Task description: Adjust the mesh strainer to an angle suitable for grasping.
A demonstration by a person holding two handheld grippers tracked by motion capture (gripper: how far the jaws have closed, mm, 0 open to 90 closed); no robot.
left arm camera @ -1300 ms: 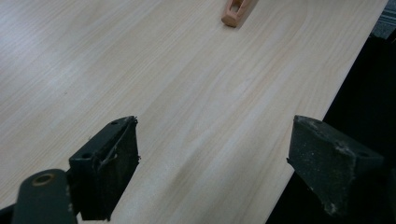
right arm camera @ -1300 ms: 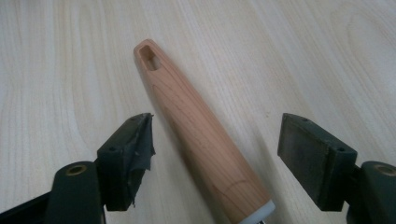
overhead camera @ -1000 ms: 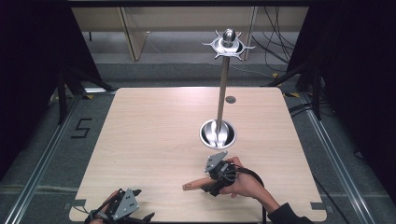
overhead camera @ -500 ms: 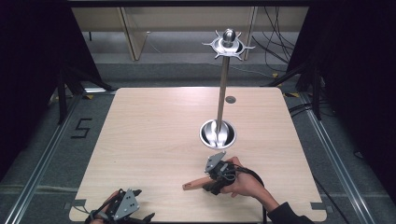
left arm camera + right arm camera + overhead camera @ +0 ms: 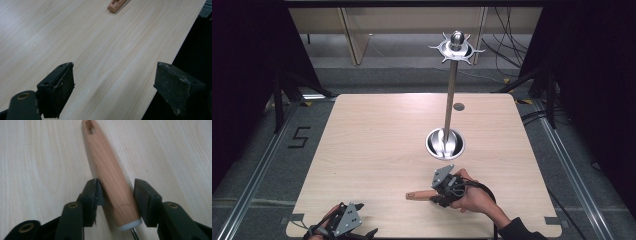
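Right gripper (image 5: pixel 438 196) and wooden handle (image 5: pixel 418 195) slightly nearer the table's front edge.

A light wooden table (image 5: pixel 377 150) sits in the middle of the room. The floor (image 5: pixel 272 165) around it is grey and has a black number 5 (image 5: pixel 298 137) on it. Black cables (image 5: pixel 507 50) lie on the floor behind the table. Dark curtains (image 5: pixel 247 60) hang at both sides. Pale wooden furniture (image 5: pixel 357 30) stands far back.

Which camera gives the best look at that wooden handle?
The right gripper view: the wooden handle lies large between its jaws, grain and end hole clear. The high view shows it small beside the right gripper; the left gripper view catches just its tip.
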